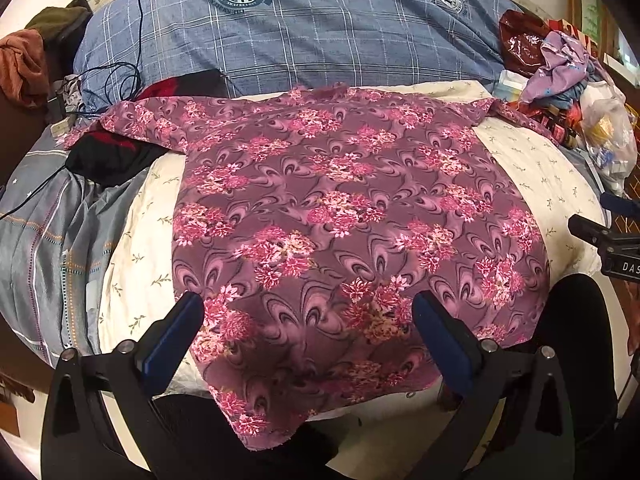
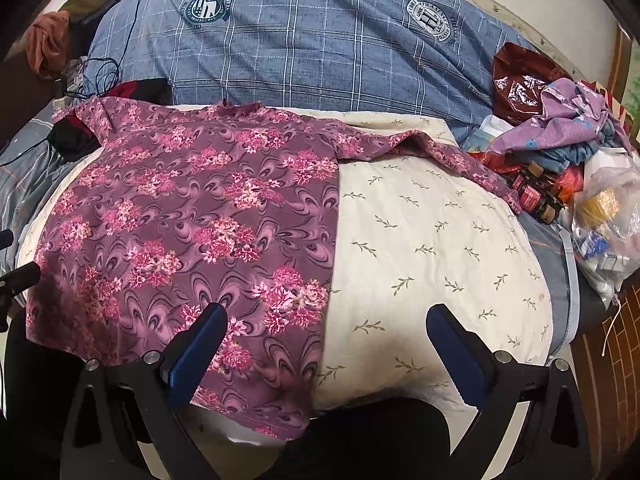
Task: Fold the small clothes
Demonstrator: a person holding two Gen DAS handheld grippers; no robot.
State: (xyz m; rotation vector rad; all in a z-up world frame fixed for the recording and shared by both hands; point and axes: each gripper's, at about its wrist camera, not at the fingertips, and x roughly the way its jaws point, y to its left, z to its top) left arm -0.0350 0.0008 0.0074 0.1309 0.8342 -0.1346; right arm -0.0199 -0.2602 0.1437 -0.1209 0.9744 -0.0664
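— Where's the thing being folded?

— Spread flat on the bed, back side up: a purple floral top [image 1: 352, 208], lying on a cream leaf-print quilt [image 2: 432, 248]. One sleeve runs out to the left over a dark red-and-black garment [image 1: 108, 156], the other stretches right toward the heap of bags and bottles [image 2: 568, 184]. The hem hangs a little over the near edge of the quilt.

— And the two claws?

— Both gaping wide, holding nothing. The left claw [image 1: 308, 332] hovers above the lower part of the top, its blue pads [image 1: 172, 344] set on either side of the hem area. The right claw [image 2: 326, 340] sits over the top's right side edge: one finger above the flowered cloth, the other above bare quilt.

— Touching the fabric?

— I can't tell from here; they look just above it.

— What's behind?

— A blue checked duvet [image 1: 304, 36] with round crests, bunched along the far side of the bed, and black cables [image 1: 116, 80] trailing at the left. A purple crumpled cloth [image 2: 560, 116] tops the heap on the right.
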